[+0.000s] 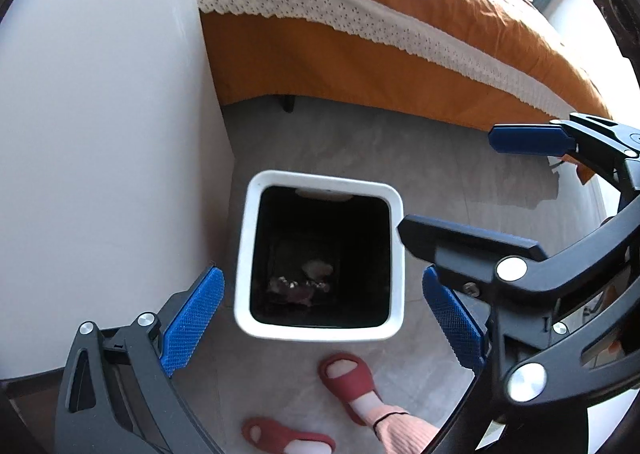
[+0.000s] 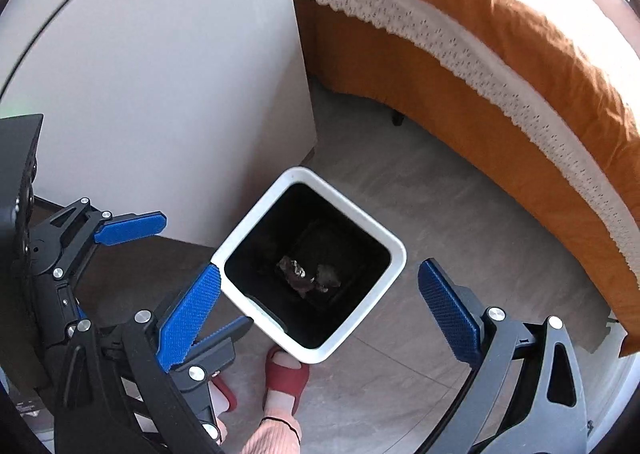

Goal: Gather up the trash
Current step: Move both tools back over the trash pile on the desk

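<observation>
left tongs [image 1: 320, 318] apart, empty | right tongs [image 2: 320, 314] apart, empty | both above bin [image 1: 320, 189], trash [image 2: 308, 276] inside, likely just dropped

Black gripper [image 1: 320, 318], blue pads, silver screws.

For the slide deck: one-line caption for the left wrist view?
Open left gripper above white trash bin holding crumpled trash, open right gripper alongside.
</observation>
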Tool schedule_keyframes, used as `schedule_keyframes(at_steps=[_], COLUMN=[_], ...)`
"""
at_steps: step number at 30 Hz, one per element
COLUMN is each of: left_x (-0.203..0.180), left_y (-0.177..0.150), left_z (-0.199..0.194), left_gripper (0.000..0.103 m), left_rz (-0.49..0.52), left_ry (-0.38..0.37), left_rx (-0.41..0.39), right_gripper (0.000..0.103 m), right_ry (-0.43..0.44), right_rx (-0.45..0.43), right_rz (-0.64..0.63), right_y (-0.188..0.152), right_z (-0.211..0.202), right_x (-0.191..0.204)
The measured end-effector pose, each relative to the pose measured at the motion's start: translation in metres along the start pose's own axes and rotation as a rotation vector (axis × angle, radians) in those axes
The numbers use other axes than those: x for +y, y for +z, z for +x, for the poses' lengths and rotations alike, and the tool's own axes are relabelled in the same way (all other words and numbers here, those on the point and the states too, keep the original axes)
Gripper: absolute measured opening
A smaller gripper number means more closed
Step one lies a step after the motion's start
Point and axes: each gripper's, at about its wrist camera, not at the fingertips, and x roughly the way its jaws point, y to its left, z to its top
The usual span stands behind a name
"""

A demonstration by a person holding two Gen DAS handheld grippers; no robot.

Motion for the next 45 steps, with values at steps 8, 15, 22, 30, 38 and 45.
schedule_keyframes(at_steps=[8,15,22,30,38,45], left_x=[-0.007,-0.028,-0.040,-0.018,0.038,0.108], left_y=[0.003,0.022,0.041,0.021,-0.035,-0.113], left_z=[-0.061,-0.144,-0.250,-0.368,-0.461,-0.529], left_gripper=[0.098,0.098,0.098,0.098,0.098,0.098], left_rz=[0.012,0.007,-0.005,-0.119,-0.279,-0.542], left_ry=[0.032,0.027,0.062,0.160,0.419,0.597], left_rx=[-0.071,-0.173,-0.314,-0.457,-0.542,-0.594], right_gripper=[0.098,0.098,0.098,0.098,0.098,0.098], right_ry=[-0.026,-0.037,-0.016,0.081,0.268,0.379], right_rx=[-0.076,-0.184,-0.338,-0.529,-0.610,-0.620], right_rz=[0.029,0.062,0.052,-0.080,-0.292,-0.527], right_y=[0.007,0.020,0.042,0.068,0.088,0.085], right_z=[-0.054,-0.138,-0.240,-0.329,-0.371,-0.386], right_x=[-0.003,-0.002,0.013,0.069,0.165,0.265])
